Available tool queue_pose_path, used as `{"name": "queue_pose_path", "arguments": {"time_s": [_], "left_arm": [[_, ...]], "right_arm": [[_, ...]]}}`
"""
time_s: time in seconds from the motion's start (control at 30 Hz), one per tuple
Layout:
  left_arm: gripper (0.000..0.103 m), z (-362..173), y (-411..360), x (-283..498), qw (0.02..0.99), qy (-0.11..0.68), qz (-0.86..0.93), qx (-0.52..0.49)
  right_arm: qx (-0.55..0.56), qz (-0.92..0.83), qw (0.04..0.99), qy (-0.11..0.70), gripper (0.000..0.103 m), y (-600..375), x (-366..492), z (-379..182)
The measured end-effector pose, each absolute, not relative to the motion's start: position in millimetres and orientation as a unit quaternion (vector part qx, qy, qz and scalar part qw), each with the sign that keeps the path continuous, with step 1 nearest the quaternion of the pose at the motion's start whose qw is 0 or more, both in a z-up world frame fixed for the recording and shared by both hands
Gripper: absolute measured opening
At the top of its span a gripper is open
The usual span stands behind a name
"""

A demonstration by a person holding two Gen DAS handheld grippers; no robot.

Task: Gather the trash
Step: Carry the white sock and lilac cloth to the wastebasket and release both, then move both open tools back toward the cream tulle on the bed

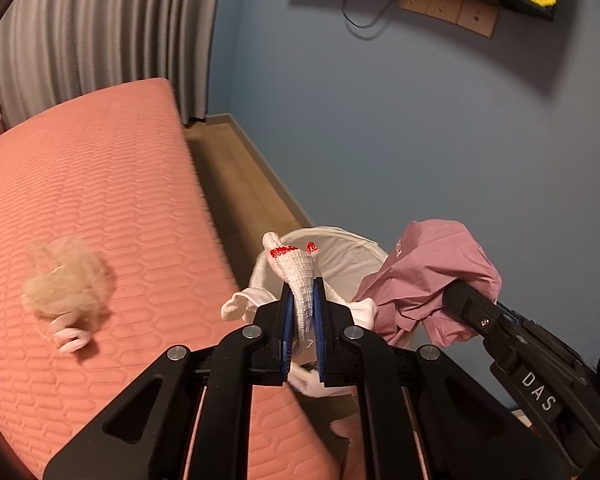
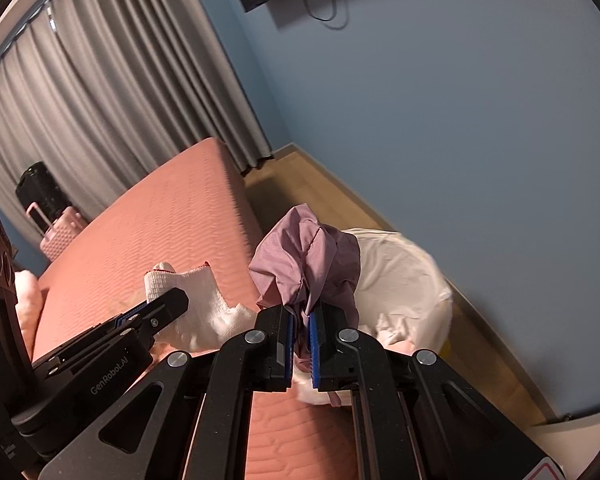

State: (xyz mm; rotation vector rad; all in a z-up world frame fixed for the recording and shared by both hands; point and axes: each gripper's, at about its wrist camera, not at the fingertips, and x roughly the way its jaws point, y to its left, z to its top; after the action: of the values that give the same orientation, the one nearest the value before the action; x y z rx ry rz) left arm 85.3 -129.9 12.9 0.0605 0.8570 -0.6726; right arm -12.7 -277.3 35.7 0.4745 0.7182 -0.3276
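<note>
Between both grippers' fingers [image 1: 287, 316]: white sock [image 1: 300, 276], pink cloth [image 2: 304, 264].

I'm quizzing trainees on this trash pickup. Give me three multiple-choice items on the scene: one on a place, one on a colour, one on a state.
1. Where does the tan fluffy clump lie?
A. on the pink mattress
B. in the lined bin
C. on the wooden floor

2. What colour is the cloth in the right gripper?
A. green
B. mauve
C. black

3. How does the left gripper stand?
A. wide open, empty
B. shut on nothing
C. shut on the white sock

Answers: 1 A, it rests on the quilted top. 2 B, mauve fabric bunches between the pads. 3 C, the sock is pinched between the blue pads.
</note>
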Motion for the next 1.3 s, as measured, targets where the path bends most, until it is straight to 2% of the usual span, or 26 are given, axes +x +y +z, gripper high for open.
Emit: {"name": "queue_pose_path", "arguments": {"time_s": [0.17,0.23,0.3,0.37,0.53,0.63,1.3], "left_arm": [[0.013,5,-152,89,0.844,0.421,-0.33,0.033],[0.028,3,-157,91,0.842,0.427,-0.328,0.029],[0.054,4,-158,91,0.849,0.421,-0.319,0.03],[0.059,5,-157,90,0.857,0.41,-0.31,0.035],[0.059,-1,-150,94,0.859,0.416,-0.297,0.036],[0.059,-4,-143,95,0.86,0.421,-0.285,0.035],[0.059,-10,-101,108,0.866,0.429,-0.255,0.007]], "right_arm": [[0.234,-0.172,0.891,0.35,0.006,-296,-11,29],[0.234,-0.175,0.889,0.353,0.007,-300,-8,27],[0.231,-0.175,0.889,0.356,0.011,-299,-5,27],[0.225,-0.179,0.889,0.355,0.013,-300,-2,27],[0.223,-0.173,0.889,0.362,0.016,-293,6,21],[0.22,-0.169,0.889,0.364,0.026,-287,9,18],[0.202,-0.142,0.891,0.382,0.026,-259,22,10]]}}
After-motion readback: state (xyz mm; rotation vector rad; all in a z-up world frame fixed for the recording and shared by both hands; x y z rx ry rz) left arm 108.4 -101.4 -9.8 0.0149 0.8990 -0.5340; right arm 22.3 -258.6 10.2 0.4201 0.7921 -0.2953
